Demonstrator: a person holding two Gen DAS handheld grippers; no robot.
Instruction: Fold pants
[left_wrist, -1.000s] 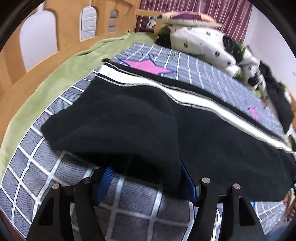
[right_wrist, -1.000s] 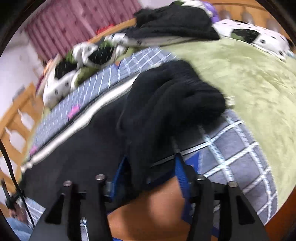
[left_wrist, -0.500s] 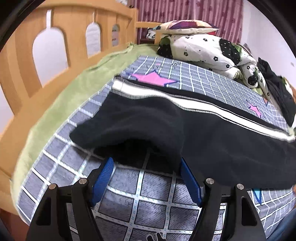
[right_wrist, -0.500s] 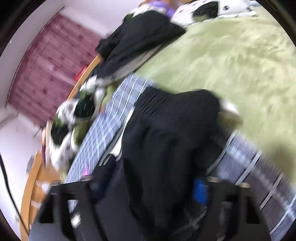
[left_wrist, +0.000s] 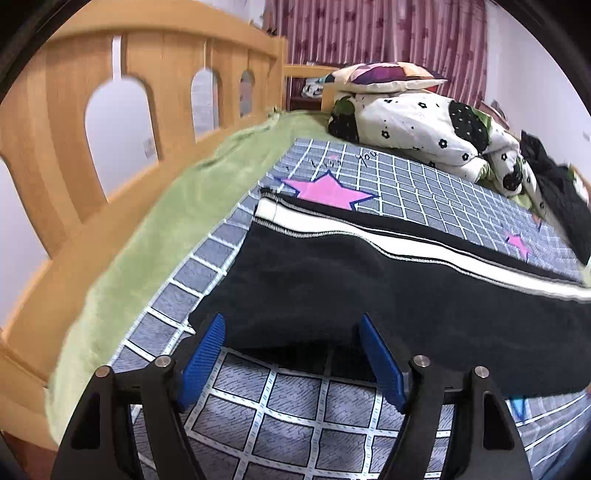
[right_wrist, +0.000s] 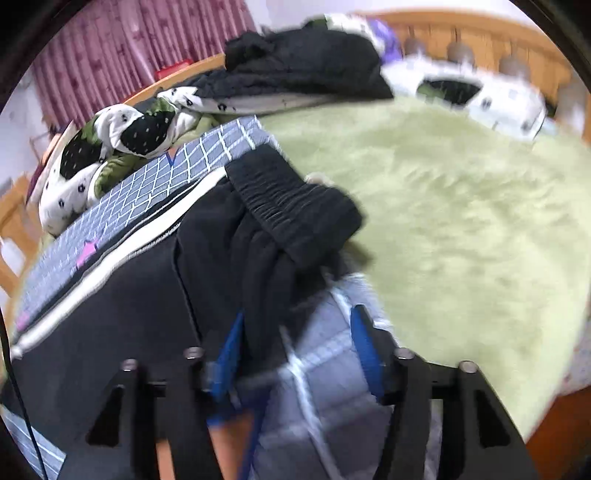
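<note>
The black pants (left_wrist: 424, 291) with a white stripe lie flat along a grey checked sheet (left_wrist: 295, 398) on the bed. The sheet has pink stars on it. A green blanket (left_wrist: 147, 236) lies beside the sheet, next to the wooden bed rail (left_wrist: 74, 110).

The left gripper (left_wrist: 291, 354) is wide apart. Its blue pads sit at the near edge of one end of the pants, with nothing pinched between them.

The right gripper (right_wrist: 295, 354) is apart too. The bunched waistband end of the pants (right_wrist: 280, 206) lies just in front of it, and black cloth hangs by its left pad. That view is blurry, so it is hard to tell if cloth touches the pad.

A spotted quilt (left_wrist: 424, 125) and dark clothes (right_wrist: 306, 62) are piled at the far side of the bed.
</note>
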